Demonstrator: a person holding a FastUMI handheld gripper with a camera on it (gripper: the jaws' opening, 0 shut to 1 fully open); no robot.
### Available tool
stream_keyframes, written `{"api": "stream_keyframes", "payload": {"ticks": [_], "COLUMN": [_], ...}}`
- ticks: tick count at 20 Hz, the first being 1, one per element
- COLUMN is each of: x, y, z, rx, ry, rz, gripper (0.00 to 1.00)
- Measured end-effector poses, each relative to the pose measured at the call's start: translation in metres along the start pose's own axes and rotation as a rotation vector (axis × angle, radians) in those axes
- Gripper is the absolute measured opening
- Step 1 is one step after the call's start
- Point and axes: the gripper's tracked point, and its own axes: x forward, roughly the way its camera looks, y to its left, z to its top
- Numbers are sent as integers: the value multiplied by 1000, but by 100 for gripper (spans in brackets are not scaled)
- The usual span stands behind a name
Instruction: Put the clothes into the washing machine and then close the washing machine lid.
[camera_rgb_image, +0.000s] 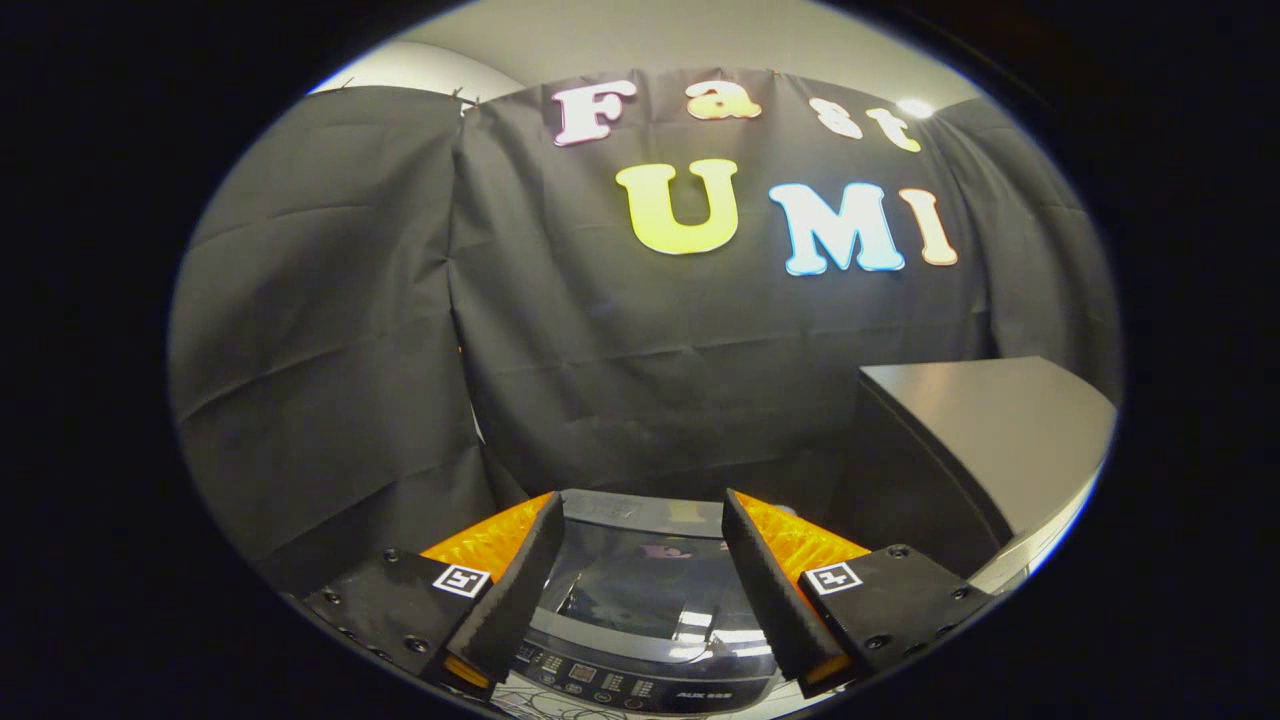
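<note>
A top-loading washing machine (640, 640) sits low, seen between my two fingers. Its dark glass lid (640, 580) lies flat and shut, reflecting the room. A control panel (620, 685) with buttons runs along its near edge. My gripper (640, 520) hovers above and in front of the machine, open, with nothing between the fingers. No clothes are visible in this view.
A grey table top (990, 430) stands to the right of the machine, higher than its lid. The black cloth wall (600, 350) hangs close behind the machine and wraps round on the left.
</note>
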Motion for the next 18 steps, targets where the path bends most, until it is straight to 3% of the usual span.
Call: {"api": "stream_keyframes", "payload": {"ticks": [8, 18], "x": [-110, -232], "y": [-116, -255], "z": [35, 12], "rx": [-61, -75], "ry": [-160, -187], "rz": [-4, -112], "gripper": [98, 98]}}
